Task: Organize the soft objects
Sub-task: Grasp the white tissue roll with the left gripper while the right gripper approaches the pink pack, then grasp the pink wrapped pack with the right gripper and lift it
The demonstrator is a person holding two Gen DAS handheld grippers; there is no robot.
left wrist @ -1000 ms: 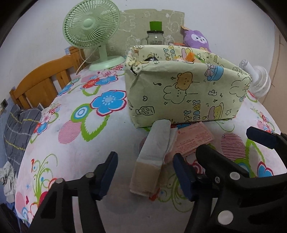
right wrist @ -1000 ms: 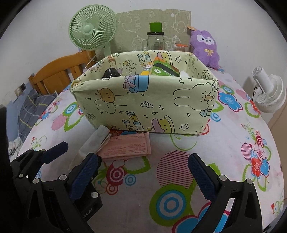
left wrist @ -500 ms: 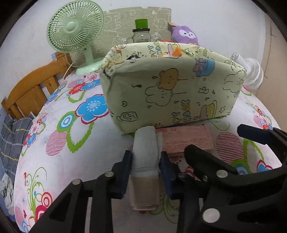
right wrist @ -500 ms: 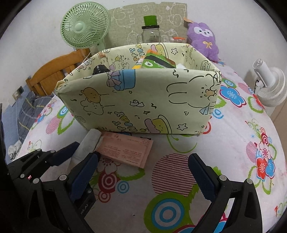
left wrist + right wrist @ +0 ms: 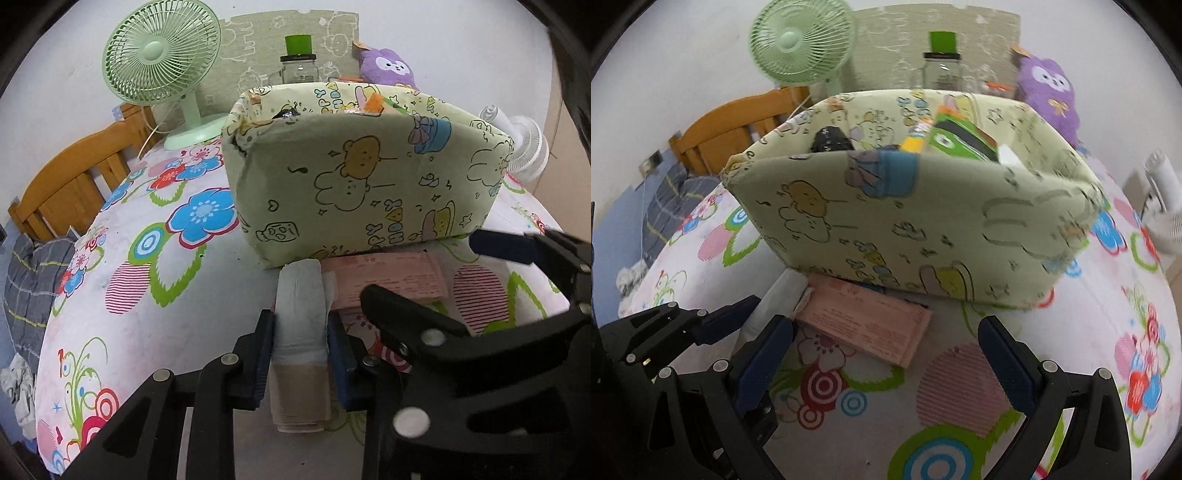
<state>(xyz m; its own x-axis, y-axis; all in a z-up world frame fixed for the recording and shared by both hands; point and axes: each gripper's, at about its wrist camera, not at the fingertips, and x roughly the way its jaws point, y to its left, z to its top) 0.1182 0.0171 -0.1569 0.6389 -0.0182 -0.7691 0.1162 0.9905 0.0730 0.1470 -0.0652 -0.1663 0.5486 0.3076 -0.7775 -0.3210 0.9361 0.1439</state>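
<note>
The left gripper has just been closing, and its blue pads now press on both sides of a soft white packet with a beige band at its near end, which lies on the flowered tablecloth with its far end touching the front of the fabric storage box. Just to the right of the packet, and partly tucked under the box's near edge, lies a flat pink packet. The right gripper hangs above the cloth near this pink packet with its fingers spread wide and nothing between them; its left finger sits just beside the left gripper's right finger. The box is pale yellow-green with cartoon bears and rabbits, and inside it show a black item, a green carton and some orange and yellow things. On the far side of the table stand a green desk fan, a glass jar with a green cap and a purple plush toy; a white fan stands at the right. A wooden chair is at the far left.
</note>
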